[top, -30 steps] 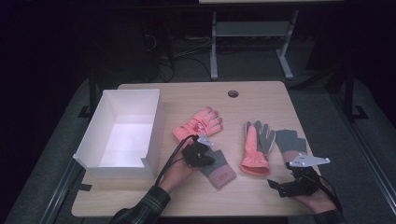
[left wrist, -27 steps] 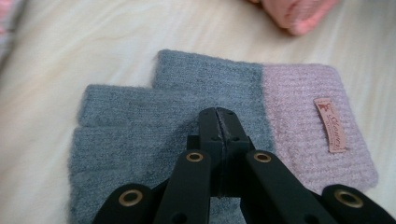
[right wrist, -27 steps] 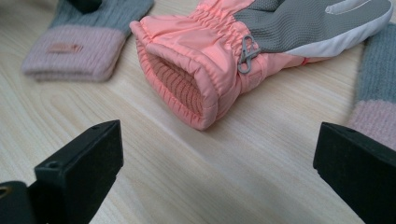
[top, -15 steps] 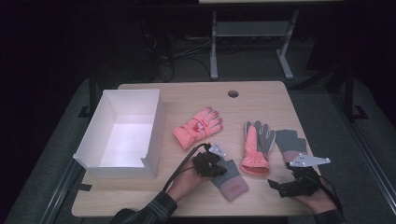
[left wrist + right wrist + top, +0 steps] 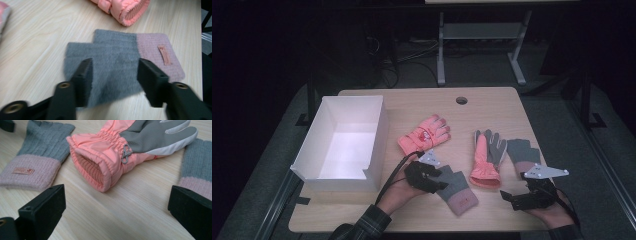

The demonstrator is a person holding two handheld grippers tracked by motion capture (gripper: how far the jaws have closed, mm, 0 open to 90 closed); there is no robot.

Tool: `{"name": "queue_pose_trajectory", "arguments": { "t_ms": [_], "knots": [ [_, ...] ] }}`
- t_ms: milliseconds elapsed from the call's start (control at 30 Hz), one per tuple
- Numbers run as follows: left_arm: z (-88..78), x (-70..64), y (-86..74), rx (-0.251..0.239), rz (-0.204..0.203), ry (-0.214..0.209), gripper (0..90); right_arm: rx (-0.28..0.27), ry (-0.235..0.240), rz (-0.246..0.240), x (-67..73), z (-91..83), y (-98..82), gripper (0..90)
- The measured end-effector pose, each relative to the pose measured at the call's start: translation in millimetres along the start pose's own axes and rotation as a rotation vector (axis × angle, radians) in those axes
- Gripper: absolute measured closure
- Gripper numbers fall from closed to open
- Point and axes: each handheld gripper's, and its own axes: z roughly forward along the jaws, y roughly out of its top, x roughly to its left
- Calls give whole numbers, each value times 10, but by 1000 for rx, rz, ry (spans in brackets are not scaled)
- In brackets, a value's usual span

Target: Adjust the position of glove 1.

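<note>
Nearest the person, the left gripper (image 5: 439, 184) hangs just over the grey mitt (image 5: 457, 189), which lies flat on the table (image 5: 492, 102) near its front edge, pink cuff toward the person. The jaws have just been opening and now stand apart above the mitt's grey end with no pad pressing on it. Over at the front right, the right gripper (image 5: 511, 199) rests low with its jaws wide apart and nothing between them, facing the open cuff of the coral-and-grey glove (image 5: 487, 157). A second grey mitt (image 5: 522, 156) lies just beside that glove, on its right. Farther back, near the table's middle, a coral glove (image 5: 424, 135) lies with its fingers pointing away. A white box (image 5: 343, 142) stands open at the left side. The table is pale wood with a round hole (image 5: 461, 100) near its far edge. Beyond it the room is dark: grey floor, loose cables, and a metal stand (image 5: 482, 35).
</note>
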Motion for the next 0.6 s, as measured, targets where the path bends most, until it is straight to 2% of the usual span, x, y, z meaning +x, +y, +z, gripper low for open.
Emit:
{"name": "queue_pose_trajectory", "arguments": {
  "t_ms": [100, 133, 333, 367, 433, 600],
  "knots": [
    [-45, -28, -47, -14, -4, 19, 317, 5, 7, 14, 0, -2, -3, 12],
    [-81, -48, -87, -9, 10, 43, 279, 6, 8, 18, -12, 7, -5, 12],
    [-163, -99, -230, 10, 18, 60, 152, 22, 3, 42, -51, 31, -17, 13],
    [-190, -123, -289, 5, 14, 70, 140, 18, 0, 43, -80, 27, -20, 48],
    [-205, -140, -345, -13, -6, 74, 129, 10, 0, 52, -98, 23, -23, 54],
    [-248, -127, -418, -7, -31, 94, 128, 21, -10, 61, -139, 33, -25, 62]
  ]
}}
